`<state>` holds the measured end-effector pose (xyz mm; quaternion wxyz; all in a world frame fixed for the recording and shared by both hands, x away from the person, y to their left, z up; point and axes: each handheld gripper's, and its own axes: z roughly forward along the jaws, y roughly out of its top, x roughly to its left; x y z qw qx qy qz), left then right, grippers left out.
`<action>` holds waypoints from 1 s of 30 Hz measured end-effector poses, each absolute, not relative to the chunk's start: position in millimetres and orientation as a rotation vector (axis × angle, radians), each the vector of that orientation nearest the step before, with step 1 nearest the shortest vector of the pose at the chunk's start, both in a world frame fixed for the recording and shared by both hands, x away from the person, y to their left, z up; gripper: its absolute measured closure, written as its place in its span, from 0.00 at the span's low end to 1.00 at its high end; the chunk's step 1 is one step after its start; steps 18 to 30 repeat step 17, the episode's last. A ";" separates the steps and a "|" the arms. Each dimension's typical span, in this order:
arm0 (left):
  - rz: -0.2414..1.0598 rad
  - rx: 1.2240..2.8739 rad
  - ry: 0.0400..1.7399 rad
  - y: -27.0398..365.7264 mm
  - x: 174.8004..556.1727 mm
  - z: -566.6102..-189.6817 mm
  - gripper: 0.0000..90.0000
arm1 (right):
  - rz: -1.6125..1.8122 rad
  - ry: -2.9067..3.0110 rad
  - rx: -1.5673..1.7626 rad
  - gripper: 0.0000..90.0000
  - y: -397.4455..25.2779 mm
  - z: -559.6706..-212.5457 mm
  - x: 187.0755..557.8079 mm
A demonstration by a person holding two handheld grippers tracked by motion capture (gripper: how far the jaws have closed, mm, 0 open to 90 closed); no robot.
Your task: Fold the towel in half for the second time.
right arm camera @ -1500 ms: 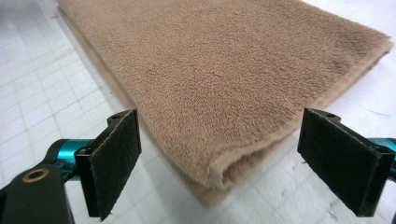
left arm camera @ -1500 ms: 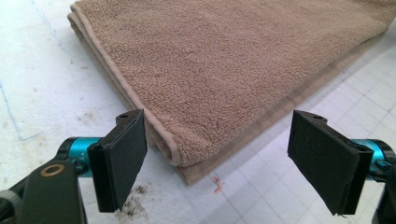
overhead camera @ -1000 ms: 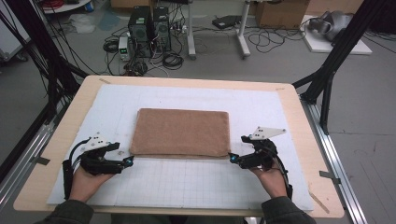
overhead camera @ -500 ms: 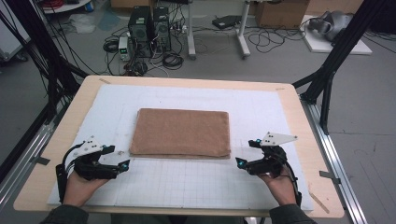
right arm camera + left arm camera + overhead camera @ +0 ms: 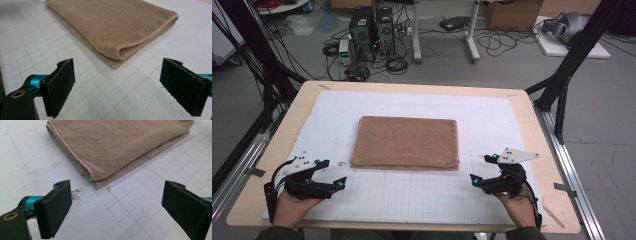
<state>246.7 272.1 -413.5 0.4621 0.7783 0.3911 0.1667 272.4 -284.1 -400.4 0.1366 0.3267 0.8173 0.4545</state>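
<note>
Folded brown towel [image 5: 406,142] lay flat at mat centre, left gripper [image 5: 332,175] at its 7 o'clock, right gripper [image 5: 484,169] at its 5 o'clock, both spread wide, empty, clear of cloth.

Left hand-held gripper [image 5: 332,174] and right hand-held gripper [image 5: 484,169] both gape wide, empty.

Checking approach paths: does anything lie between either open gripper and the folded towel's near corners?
Nothing visible does. Bare gridded mat separates the left gripper and right gripper from the towel.

High overhead; both gripper views close on towel [image 5: 406,142] corners.
</note>
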 end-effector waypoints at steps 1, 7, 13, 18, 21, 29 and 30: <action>0.409 1.910 0.964 273.0 245.9 -413.8 0.11 | 1.317 2.363 0.949 0.13 -285.2 -400.9 271.1; 0.408 1.903 0.965 274.0 241.2 -416.2 0.11 | 1.319 2.353 0.962 0.13 -291.5 -406.2 264.3; 0.413 1.900 0.960 272.1 236.0 -418.1 0.11 | 1.320 2.348 0.963 0.13 -294.7 -408.7 256.5; 0.412 1.902 0.969 272.6 234.6 -420.6 0.11 | 1.323 2.347 0.966 0.13 -295.2 -409.6 252.3; 0.412 1.902 0.969 272.6 234.6 -420.6 0.11 | 1.323 2.347 0.966 0.13 -295.2 -409.6 252.3; 0.412 1.902 0.969 272.6 234.6 -420.6 0.11 | 1.323 2.347 0.966 0.13 -295.2 -409.6 252.3; 0.412 1.902 0.969 272.6 234.6 -420.6 0.11 | 1.323 2.347 0.966 0.13 -295.2 -409.6 252.3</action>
